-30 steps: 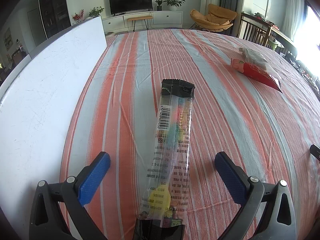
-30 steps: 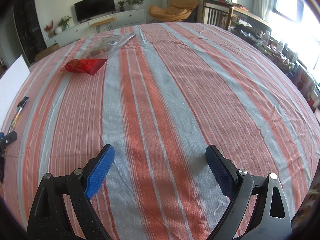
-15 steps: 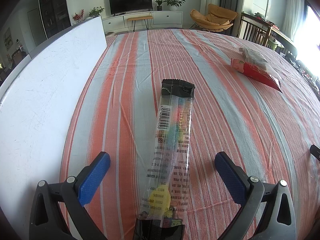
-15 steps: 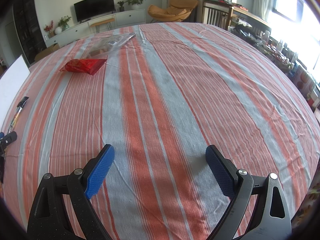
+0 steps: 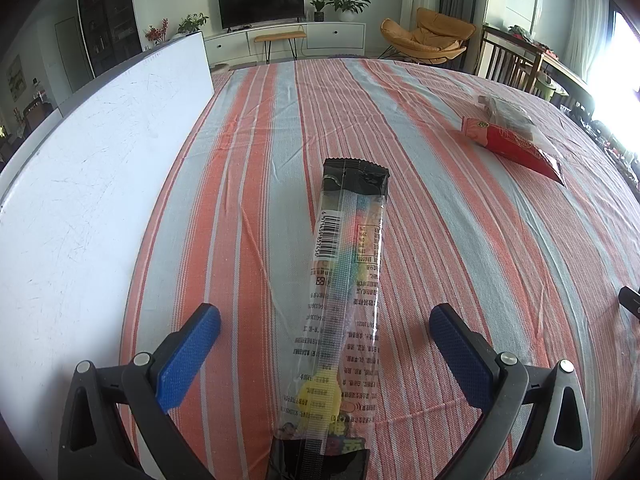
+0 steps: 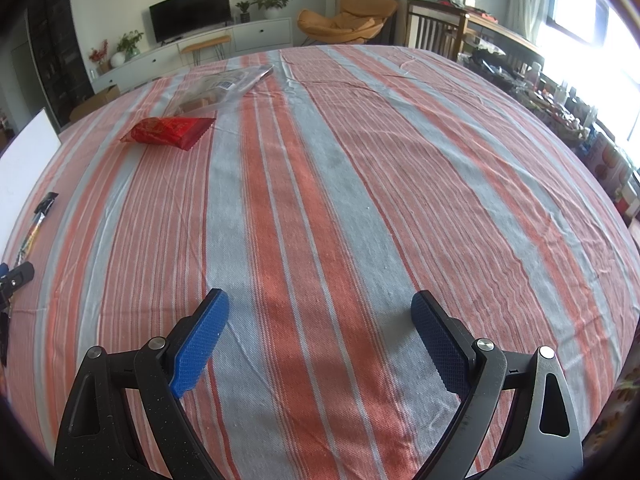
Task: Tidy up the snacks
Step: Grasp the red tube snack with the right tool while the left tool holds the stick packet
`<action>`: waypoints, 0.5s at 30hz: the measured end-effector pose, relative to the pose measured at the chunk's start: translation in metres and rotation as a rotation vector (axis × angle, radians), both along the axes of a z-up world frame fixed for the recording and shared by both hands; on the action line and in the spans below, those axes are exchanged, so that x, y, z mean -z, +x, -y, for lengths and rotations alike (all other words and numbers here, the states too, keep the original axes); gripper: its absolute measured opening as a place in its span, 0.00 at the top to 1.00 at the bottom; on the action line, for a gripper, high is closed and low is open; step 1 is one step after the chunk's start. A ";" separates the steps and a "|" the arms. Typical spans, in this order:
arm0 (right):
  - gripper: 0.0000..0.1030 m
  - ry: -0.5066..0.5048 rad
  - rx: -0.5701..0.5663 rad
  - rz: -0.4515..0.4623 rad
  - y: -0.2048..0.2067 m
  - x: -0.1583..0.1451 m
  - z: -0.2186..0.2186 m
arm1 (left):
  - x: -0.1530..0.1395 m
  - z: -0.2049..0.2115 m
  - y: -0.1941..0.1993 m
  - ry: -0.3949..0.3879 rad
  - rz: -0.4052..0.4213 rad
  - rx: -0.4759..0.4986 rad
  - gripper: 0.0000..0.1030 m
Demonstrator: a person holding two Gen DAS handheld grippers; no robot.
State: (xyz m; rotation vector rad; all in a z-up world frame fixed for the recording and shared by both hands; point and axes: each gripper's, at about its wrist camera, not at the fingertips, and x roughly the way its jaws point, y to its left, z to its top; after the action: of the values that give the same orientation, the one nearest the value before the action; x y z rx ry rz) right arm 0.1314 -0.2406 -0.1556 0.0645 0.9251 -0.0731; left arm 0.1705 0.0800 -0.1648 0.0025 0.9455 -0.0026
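Observation:
A long clear candy packet with black ends [image 5: 347,280] lies on the striped tablecloth, running away from me between the open fingers of my left gripper [image 5: 325,320]; the blue pads do not touch it. It shows at the far left of the right wrist view [image 6: 36,228]. A red snack packet [image 5: 512,148] [image 6: 170,133] and a clear bag of snacks [image 5: 506,114] [image 6: 220,88] lie farther off, the bag just beyond the red packet. My right gripper [image 6: 320,312] is open and empty over bare cloth.
A white board [image 5: 88,184] lies along the table's left side, also seen in the right wrist view [image 6: 24,152]. The striped tablecloth [image 6: 360,184] covers the table. Chairs and cluttered shelves stand past the right edge.

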 end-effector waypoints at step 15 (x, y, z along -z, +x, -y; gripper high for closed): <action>0.13 -0.212 -0.547 -0.182 0.188 -0.024 -0.146 | 0.000 0.000 0.000 0.000 0.000 0.000 0.00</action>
State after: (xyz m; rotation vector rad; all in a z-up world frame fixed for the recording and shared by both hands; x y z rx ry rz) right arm 0.3196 -0.0943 -0.1319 -0.3967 1.0838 0.3355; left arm 0.1709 0.0803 -0.1647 0.0025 0.9451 -0.0029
